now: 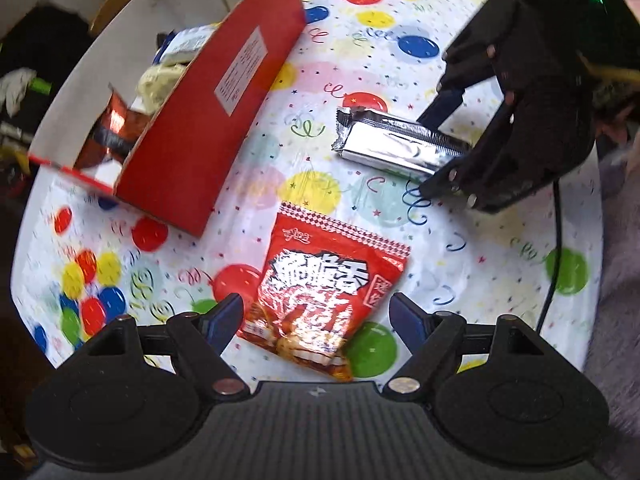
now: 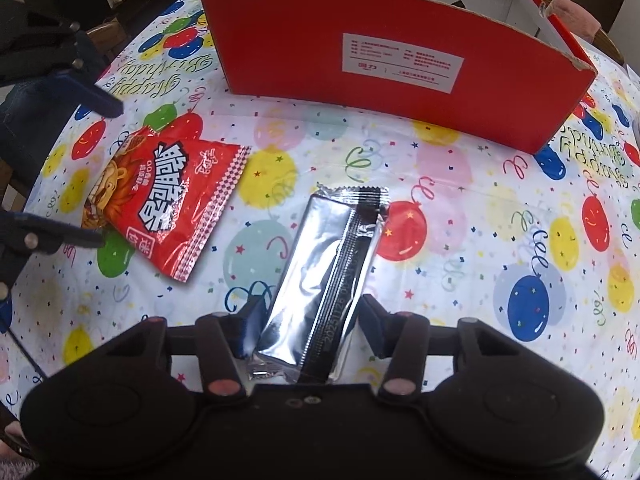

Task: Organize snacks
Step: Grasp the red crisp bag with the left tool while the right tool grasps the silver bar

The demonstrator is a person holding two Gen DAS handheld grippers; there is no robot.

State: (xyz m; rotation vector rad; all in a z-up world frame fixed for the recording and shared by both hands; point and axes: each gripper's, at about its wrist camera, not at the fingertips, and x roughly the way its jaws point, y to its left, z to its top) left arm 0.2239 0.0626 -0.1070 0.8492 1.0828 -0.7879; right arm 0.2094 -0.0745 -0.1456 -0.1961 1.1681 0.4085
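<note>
Snacks are lying loose on the balloon-printed plastic tablecloth [image 2: 460, 216], and more are sitting inside the open red cardboard box with a white interior [image 1: 224, 120], which is standing at the far side of the table. Inside that box I am seeing a coppery foil pouch [image 1: 114, 120], a pale crumpled packet [image 1: 158, 80] and a white-and-blue wrapper [image 1: 188, 42] piled along its length. My right gripper [image 2: 312, 316] is straddling the near end of the long silver foil bar wrapper with a black seam strip [image 2: 332, 264]; its left finger is touching the foil, but whether the right finger is pressing I cannot tell. My left gripper [image 1: 316, 312] is hanging wide apart over the lower end of the flat red snack packet with bold white characters [image 1: 324, 288], its fingers on either side and not touching it. Open cloth is running between the two loose snacks and the box's red wall, and the table edge is curving away just beyond the red packet. A white label [image 2: 402, 62] on the box wall is carrying small print too fine to read; "Happy Birthday" is showing on the cloth, and digits along the bar's seam are reading partly as 2025.
</note>
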